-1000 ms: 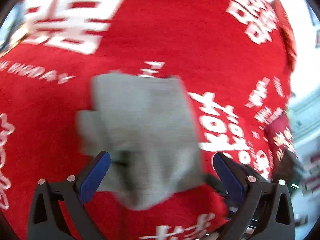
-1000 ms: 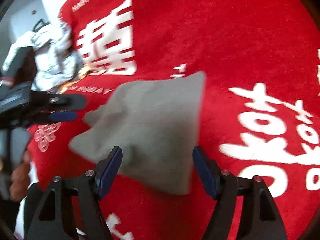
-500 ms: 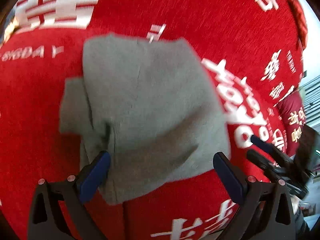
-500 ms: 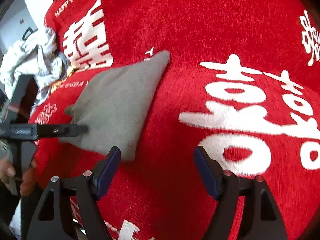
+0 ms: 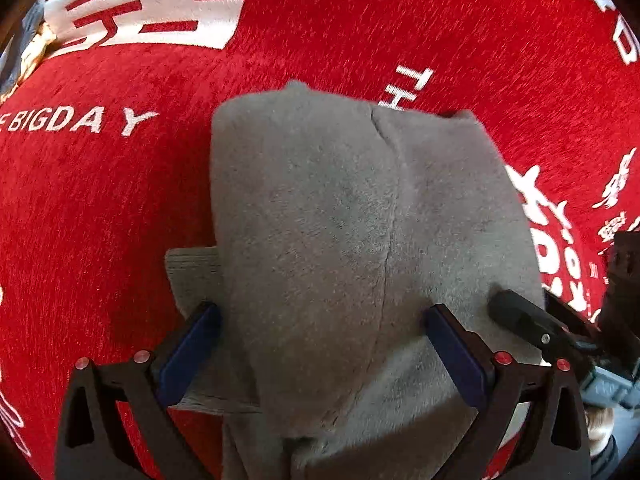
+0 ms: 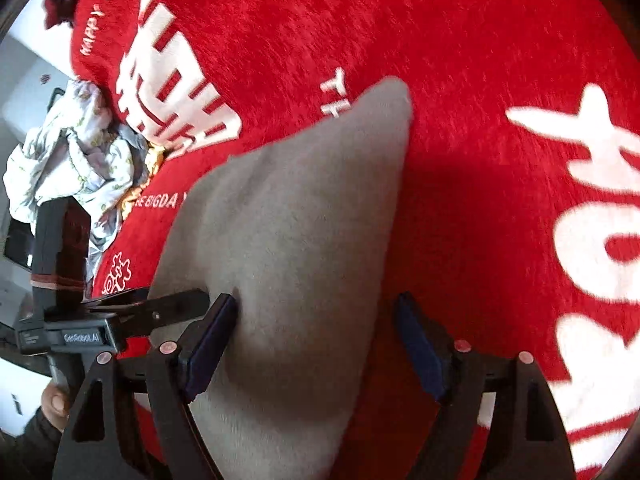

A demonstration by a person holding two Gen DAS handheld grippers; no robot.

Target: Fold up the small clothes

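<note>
The grey garment (image 5: 360, 248) lies partly folded on the red cloth (image 5: 100, 208), filling the frame's centre and bottom. Both hand-held grippers, left (image 5: 320, 356) and right (image 6: 316, 344), are spread over its near edge, gripping nothing; the right's jaws have just been opening. Likely next: pinch that edge and fold it over.

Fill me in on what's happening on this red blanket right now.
A person is folding a small grey garment on a red blanket printed with white lettering, a handheld claw in each hand. Both claws are open and poised over the near end of the garment: the left claw straddles its middle, and the right claw, whose jaws have just been opening, sits over its right edge. Neither pinches the fabric. A crumpled pile of pale patterned clothes waits at the blanket's far edge.
</note>
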